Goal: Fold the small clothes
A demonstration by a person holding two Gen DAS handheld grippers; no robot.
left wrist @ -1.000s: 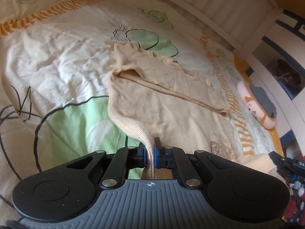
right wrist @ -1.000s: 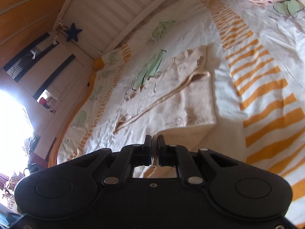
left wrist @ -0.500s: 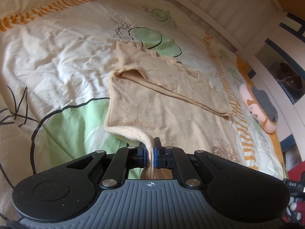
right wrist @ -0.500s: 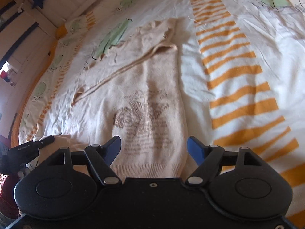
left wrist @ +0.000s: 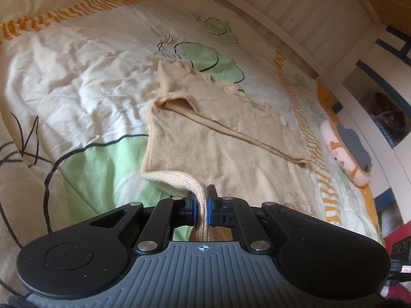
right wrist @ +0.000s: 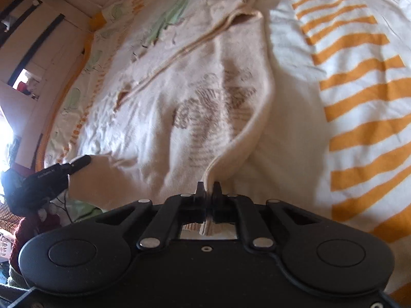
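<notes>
A small beige knitted sweater point(left wrist: 205, 138) lies spread on the bed with one sleeve folded across its body. In the right wrist view the sweater point(right wrist: 210, 97) shows a brown print on its front. My left gripper point(left wrist: 202, 202) is shut on the ribbed hem at the near left corner, which rises off the bedding. My right gripper point(right wrist: 210, 192) is shut on the hem at the near right corner, lifting a ridge of cloth. The left gripper point(right wrist: 77, 164) also shows at the left of the right wrist view, holding its corner.
The bedspread point(left wrist: 77, 77) is cream with green leaf shapes and orange striped bands point(right wrist: 359, 97). A white slatted bed rail point(left wrist: 282, 7) runs along the far side. A pink and grey plush toy point(left wrist: 346, 156) lies near the right edge of the bed.
My right gripper opened wide, dropped toward the sweater's hem and shut on it. The left gripper kept its hold on the hem and stayed nearly still.
</notes>
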